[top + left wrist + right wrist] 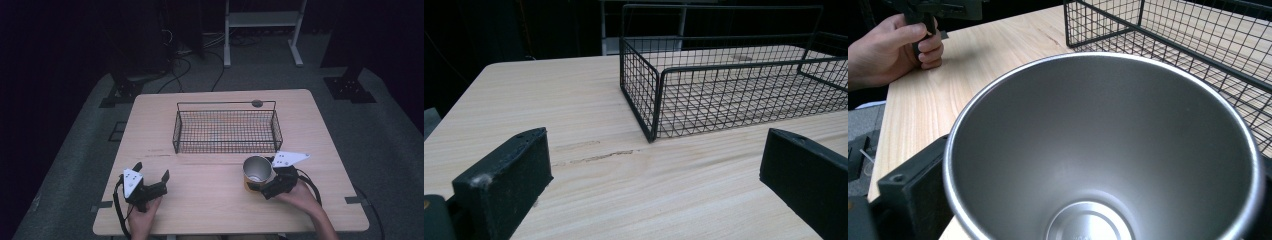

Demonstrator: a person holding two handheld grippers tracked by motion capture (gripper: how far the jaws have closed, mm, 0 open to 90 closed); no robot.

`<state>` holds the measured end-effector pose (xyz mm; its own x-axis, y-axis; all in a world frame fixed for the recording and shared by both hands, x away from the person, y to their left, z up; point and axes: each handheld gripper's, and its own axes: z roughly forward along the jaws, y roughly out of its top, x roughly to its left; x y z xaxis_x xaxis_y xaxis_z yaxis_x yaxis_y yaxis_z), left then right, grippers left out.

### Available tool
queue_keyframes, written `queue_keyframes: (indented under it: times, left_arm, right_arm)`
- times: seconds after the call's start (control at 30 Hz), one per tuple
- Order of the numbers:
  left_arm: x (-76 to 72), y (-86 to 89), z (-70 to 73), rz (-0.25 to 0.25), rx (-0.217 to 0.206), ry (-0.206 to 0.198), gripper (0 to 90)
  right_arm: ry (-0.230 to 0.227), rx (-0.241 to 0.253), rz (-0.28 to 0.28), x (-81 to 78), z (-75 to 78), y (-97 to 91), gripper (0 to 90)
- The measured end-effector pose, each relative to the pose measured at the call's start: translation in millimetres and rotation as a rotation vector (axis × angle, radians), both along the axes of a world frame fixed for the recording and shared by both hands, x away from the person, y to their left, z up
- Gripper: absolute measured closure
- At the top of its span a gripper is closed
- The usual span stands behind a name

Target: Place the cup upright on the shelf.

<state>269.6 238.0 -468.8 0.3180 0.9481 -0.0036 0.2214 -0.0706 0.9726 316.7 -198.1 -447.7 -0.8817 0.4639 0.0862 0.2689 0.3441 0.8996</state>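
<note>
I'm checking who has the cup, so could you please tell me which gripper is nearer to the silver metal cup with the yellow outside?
Right. The right gripper has its jaws around the silver metal cup; the left gripper sits well across the table, open and empty.

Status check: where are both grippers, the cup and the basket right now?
Right gripper shut on metal cup, upright on table. Left gripper open, empty, on near-left table. Wire basket empty beyond cup; path looks clear.
</note>
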Motion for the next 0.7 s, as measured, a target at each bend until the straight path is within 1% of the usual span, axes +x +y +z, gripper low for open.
queue_keyframes:
  times: [0.07, 0.23, 0.27, 0.3, 0.4, 0.47, 0.53, 0.7]
  left_arm:
    - [0.0, -0.1, 0.0, -0.001, 0.0, 0.0, 0.0]
    - [-0.1, -0.3, 0.0, 0.0, 0.0, 0.0, 0.0]
    - [-0.1, -0.3, 0.0, 0.0, 0.0, 0.0, 0.0]
    - [-0.2, -0.4, 0.0, 0.0, 0.0, 0.0, 0.0]
    - [-0.2, -0.3, 0.0, 0.0, 0.0, 0.0, 0.0]
    - [-0.1, -0.3, 0.0, 0.0, 0.0, 0.0, 0.0]
    - [-0.1, -0.3, 0.0, 0.0, 0.0, 0.0, 0.0]
    - [-0.1, -0.1, 0.0, -0.001, 0.0, 0.0, 0.0]
  right_arm:
    - [0.004, 0.009, 0.002, 0.7, -0.2, 1.0, 0.1]
    - [0.009, 0.008, -0.001, 1.6, -1.1, 0.6, 0.6]
    - [0.01, 0.011, 0.001, 1.4, -1.0, 0.3, 5.3]
    - [0.008, 0.021, 0.006, 1.2, -0.7, -0.2, 7.3]
    - [0.006, 0.027, 0.005, 1.4, 0.0, -0.4, 7.4]
    - [0.008, 0.029, 0.008, 1.2, 0.0, -0.6, 9.6]
    - [0.003, 0.026, 0.006, 1.0, 0.2, -0.4, 9.7]
    - [0.022, 0.036, 0.015, 1.5, 1.6, -2.1, 10.0]
